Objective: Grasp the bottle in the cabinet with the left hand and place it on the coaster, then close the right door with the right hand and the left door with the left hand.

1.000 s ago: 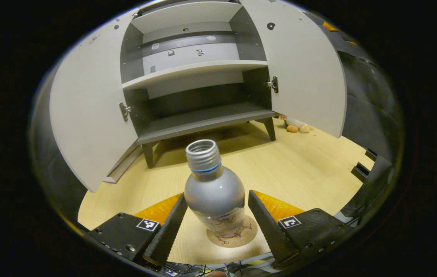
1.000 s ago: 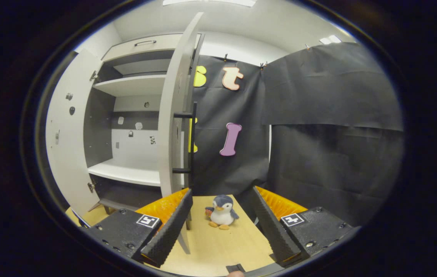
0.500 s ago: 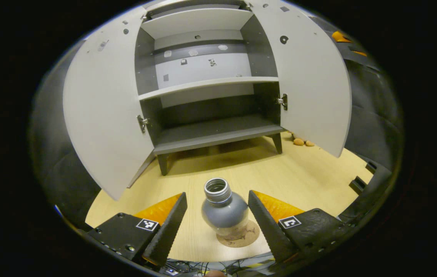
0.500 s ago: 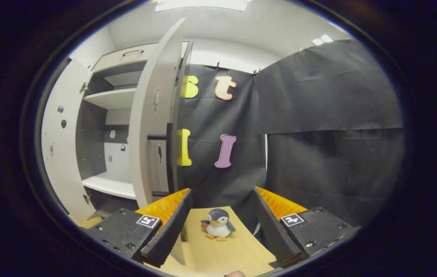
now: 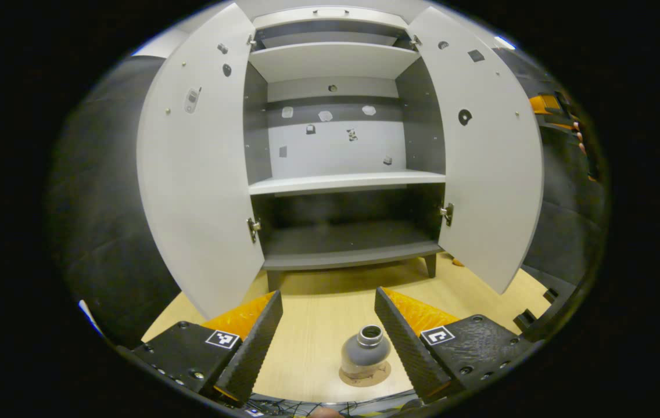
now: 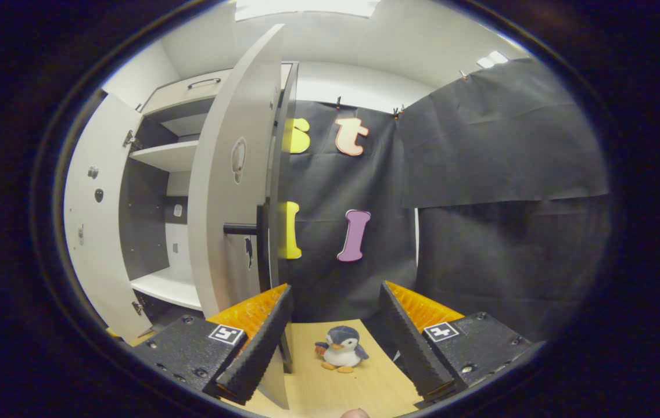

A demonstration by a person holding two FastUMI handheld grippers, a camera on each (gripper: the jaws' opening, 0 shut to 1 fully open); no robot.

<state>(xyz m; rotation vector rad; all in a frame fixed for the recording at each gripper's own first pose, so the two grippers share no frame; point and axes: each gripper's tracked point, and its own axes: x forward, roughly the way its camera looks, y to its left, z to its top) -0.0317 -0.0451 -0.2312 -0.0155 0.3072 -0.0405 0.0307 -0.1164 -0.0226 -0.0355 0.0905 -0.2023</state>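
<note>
Left gripper view, L to R: left door (image 5: 202, 174) swung wide, flat grey panel w/ small round marks. Cabinet (image 5: 341, 174) interior open, pale shelf over dark lower bay, short legs on light wood-grain table (image 5: 318, 325). Right door (image 5: 487, 168) also wide. Left gripper (image 5: 328, 342) jaws spread, gripping nothing. Bottle (image 5: 365, 351), silvery, rounded, uncapped, upright on round cork-like coaster (image 5: 365, 374), nearer right finger, not touching.

Right gripper view, L to R: right door (image 6: 231, 191) edge-on, dark bar handle (image 6: 260, 244) facing cam. Plush penguin (image 6: 340, 347) on tabletop betw. fingers, farther off. Right gripper (image 6: 336, 339) spread, holds nothing, level, pointing past door edge.
</note>
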